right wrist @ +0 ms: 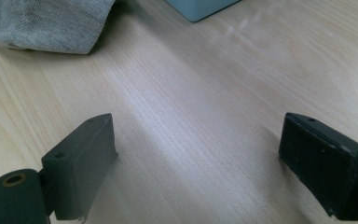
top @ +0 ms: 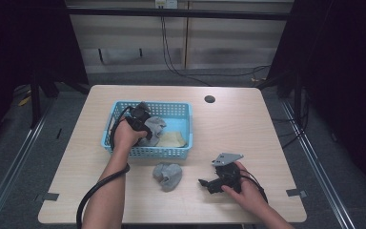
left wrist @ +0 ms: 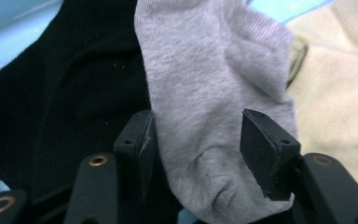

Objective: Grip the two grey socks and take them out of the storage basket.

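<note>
left gripper (left wrist: 196, 140) inside the blue basket (top: 181, 109), jaws half closed around a grey sock (left wrist: 214, 93), the left pad touching it; right gripper (right wrist: 196, 163) gapes empty.

Close view along the left gripper (left wrist: 196, 140), its two black jaws rising from the bottom edge and standing partly apart. A grey sock (left wrist: 214, 84) lies between them, its fabric puckered near the bottom. To its left lies black cloth (left wrist: 60, 107); to its right a beige sock (left wrist: 335, 107). Pale blue basket floor (left wrist: 9, 28) shows at the upper left corner.
</note>
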Tool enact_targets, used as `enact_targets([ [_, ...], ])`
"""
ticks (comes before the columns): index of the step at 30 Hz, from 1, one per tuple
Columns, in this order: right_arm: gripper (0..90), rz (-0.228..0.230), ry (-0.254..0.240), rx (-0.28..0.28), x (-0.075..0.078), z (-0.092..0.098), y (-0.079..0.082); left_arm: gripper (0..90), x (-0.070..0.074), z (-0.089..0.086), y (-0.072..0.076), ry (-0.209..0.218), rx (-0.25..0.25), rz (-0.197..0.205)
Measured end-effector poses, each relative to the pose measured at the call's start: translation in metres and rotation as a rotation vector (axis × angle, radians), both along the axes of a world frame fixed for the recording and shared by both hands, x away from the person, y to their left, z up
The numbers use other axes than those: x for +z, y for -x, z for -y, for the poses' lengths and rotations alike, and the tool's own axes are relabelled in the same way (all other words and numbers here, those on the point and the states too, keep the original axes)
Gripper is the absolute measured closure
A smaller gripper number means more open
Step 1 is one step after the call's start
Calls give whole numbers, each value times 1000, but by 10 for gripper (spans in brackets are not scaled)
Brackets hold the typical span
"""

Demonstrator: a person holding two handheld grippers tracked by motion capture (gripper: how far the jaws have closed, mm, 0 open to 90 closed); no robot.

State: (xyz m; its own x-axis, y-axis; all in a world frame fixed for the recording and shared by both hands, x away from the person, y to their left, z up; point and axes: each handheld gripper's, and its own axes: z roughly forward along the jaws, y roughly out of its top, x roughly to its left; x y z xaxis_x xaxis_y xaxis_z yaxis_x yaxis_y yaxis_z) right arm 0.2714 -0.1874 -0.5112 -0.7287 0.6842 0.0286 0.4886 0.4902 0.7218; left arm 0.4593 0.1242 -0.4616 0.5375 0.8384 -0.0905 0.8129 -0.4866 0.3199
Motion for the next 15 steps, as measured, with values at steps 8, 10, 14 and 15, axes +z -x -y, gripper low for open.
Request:
enact_targets([
  [8, 104, -2, -1, 0, 0, 0, 0, 682, -1, -2, -2, -8, 6, -58],
  [10, 104, 0, 0, 0, 0, 0, 0, 755, 1, -2, -2, -5, 8, -74],
  [14, 104, -3, -1, 0, 0, 0, 0, 806, 8, -1, -2, -3, -8, -74],
  [15, 104, 0, 0, 0, 0, 0, 0, 812, 10, -1, -2, 5, -11, -78],
])
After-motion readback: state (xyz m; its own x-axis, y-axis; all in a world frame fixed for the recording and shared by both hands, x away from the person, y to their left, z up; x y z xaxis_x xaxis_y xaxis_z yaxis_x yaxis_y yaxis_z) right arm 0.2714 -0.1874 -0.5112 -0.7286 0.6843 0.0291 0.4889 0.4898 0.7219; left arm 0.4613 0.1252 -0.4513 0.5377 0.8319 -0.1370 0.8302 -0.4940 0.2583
